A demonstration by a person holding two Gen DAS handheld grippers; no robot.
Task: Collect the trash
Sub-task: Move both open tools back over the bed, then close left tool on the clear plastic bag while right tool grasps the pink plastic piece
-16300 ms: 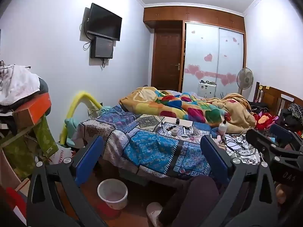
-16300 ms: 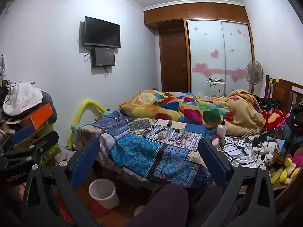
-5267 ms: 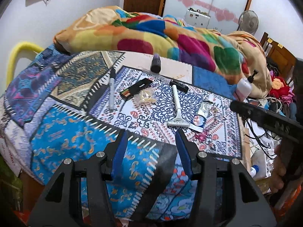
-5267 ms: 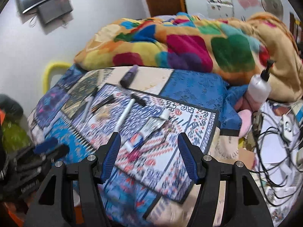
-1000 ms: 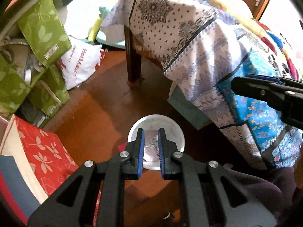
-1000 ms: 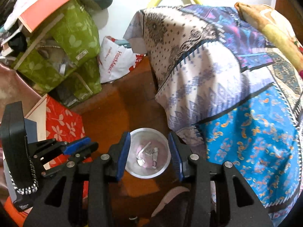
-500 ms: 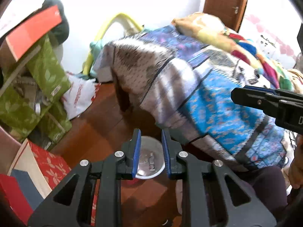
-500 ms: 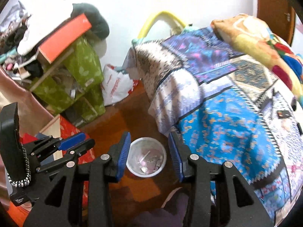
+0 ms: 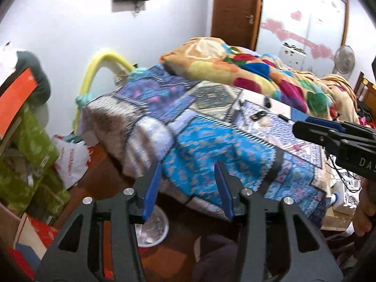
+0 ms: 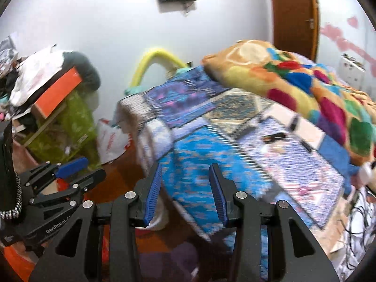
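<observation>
A white bin (image 9: 154,229) with bits of trash in it stands on the floor by the bed's corner; in the right wrist view only a sliver of the bin (image 10: 161,213) shows behind a finger. My left gripper (image 9: 188,188) hangs above the bin, its jaws opening with nothing between them. My right gripper (image 10: 185,192) is open and empty, facing the patterned bedspread (image 10: 195,164). On the bed lie a crumpled wrapper (image 9: 266,122), a flat dark item (image 9: 257,115) and a black tube (image 9: 266,101). The right gripper (image 9: 329,134) also shows at the left wrist view's right edge.
Green bags (image 9: 25,155) and an orange box (image 10: 58,94) are stacked at the left, with a white plastic bag (image 9: 70,162) on the floor. A colourful blanket (image 9: 258,75) covers the far bed. Cables (image 10: 359,216) lie at the right. A person's dark-trousered leg (image 9: 216,253) is below.
Both grippers have risen from over the bin and swung up towards the bed. The left jaws have spread from nearly shut to open. The bin has dropped low in both views.
</observation>
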